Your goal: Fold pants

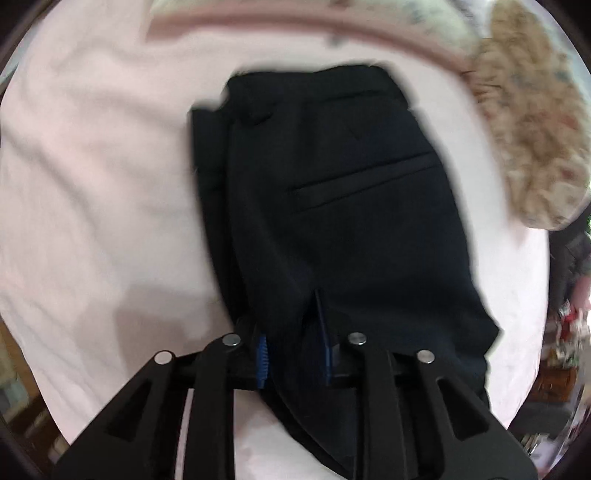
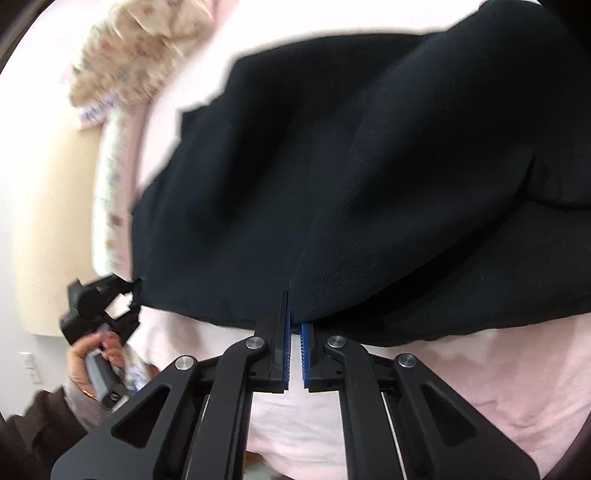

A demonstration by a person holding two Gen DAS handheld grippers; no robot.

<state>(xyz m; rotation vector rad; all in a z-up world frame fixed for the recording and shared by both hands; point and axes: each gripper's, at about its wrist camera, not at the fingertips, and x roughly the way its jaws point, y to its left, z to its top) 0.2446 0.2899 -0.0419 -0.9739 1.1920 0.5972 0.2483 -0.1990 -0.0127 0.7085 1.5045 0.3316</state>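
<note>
A bed covered with a pale pink sheet (image 1: 92,177) carries everything here. A crumpled floral blanket (image 1: 532,122) in beige lies bunched at the far right of the left wrist view, and a floral-edged pillow or quilt border (image 1: 295,22) curves along the far side. In the right wrist view a cream wall panel (image 2: 48,206) and a white wall with an outlet (image 2: 27,360) stand beyond the bed's edge.

The black pants (image 1: 332,206) lie on the sheet, folded lengthwise, with the long axis running away from the left gripper (image 1: 295,354). The waistband is at the far end, and a welt back pocket faces up and slants across the cloth. The near end rises into the left gripper, whose jaws pinch a fold of the fabric between the blue pads.

The right wrist view shows the pants (image 2: 369,184) from the side as a broad, rumpled dark mass. The right gripper (image 2: 294,332) has its jaws pressed nearly together on the near hem edge. Only this view shows the left gripper (image 2: 135,299) from outside, clamped on the cloth's corner at the left, with the person's left hand (image 2: 92,358) wrapped around its handle, and a dark sleeve below. Only the left wrist view shows the waistband and pocket.
</note>
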